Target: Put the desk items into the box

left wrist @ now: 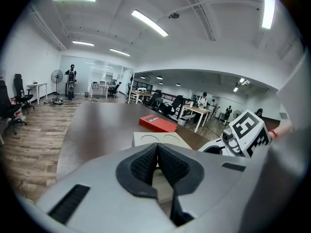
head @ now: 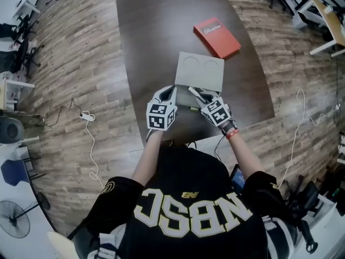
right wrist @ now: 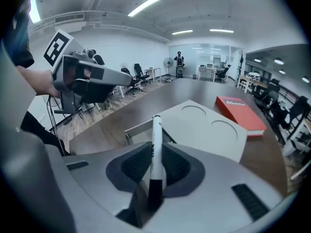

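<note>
A flat grey box [head: 200, 70] with two round marks on its lid lies mid-table, and its near end shows an open tray [right wrist: 138, 128]. My right gripper [head: 197, 94] is shut on a white marker [right wrist: 155, 147] with a black cap, which points toward that open end. Just left of the box's near corner is my left gripper [head: 171, 89], its pads [left wrist: 146, 164] closed together with nothing between them. Both grippers hover close above the table at the box's near side. The right gripper [left wrist: 243, 136] also shows in the left gripper view, and the left gripper [right wrist: 90, 79] in the right gripper view.
A red book [head: 217, 36] lies on the dark brown table [head: 151, 31] beyond the box. A small dark thin item [head: 193, 108] lies near the table's front edge between the grippers. A white cable [head: 89, 128] runs across the wood floor at the left; office chairs and desks stand farther off.
</note>
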`<state>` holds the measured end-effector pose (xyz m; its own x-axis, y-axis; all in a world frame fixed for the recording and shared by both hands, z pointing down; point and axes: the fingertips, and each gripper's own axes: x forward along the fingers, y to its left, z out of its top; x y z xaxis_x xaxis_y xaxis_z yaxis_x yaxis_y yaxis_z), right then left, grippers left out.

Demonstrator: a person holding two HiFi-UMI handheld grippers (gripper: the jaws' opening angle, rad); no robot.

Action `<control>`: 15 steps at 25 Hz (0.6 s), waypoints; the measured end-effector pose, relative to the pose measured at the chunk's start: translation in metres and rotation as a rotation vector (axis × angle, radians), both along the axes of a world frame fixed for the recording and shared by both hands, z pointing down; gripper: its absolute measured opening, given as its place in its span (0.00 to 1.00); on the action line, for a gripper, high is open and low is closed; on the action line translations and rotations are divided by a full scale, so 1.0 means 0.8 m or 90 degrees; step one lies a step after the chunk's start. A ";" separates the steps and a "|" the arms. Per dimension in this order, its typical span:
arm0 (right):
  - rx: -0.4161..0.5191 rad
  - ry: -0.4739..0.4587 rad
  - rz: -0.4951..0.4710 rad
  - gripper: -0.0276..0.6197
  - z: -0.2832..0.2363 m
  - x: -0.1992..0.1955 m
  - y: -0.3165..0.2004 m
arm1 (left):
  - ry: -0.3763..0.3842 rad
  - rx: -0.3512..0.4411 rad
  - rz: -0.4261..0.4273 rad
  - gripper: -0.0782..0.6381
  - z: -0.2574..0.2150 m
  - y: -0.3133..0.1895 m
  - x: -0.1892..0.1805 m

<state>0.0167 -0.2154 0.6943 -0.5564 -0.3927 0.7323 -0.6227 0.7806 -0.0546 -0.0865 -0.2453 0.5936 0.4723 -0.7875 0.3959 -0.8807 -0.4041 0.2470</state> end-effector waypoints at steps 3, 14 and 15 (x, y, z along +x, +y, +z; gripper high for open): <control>-0.009 0.008 -0.022 0.15 0.011 -0.013 -0.003 | 0.002 -0.005 -0.012 0.13 0.005 0.000 -0.012; -0.009 0.086 -0.098 0.15 0.059 -0.037 -0.004 | 0.015 -0.022 -0.019 0.13 0.020 0.001 -0.023; -0.012 0.089 -0.101 0.15 0.063 -0.038 -0.003 | 0.017 -0.023 -0.016 0.13 0.021 0.001 -0.022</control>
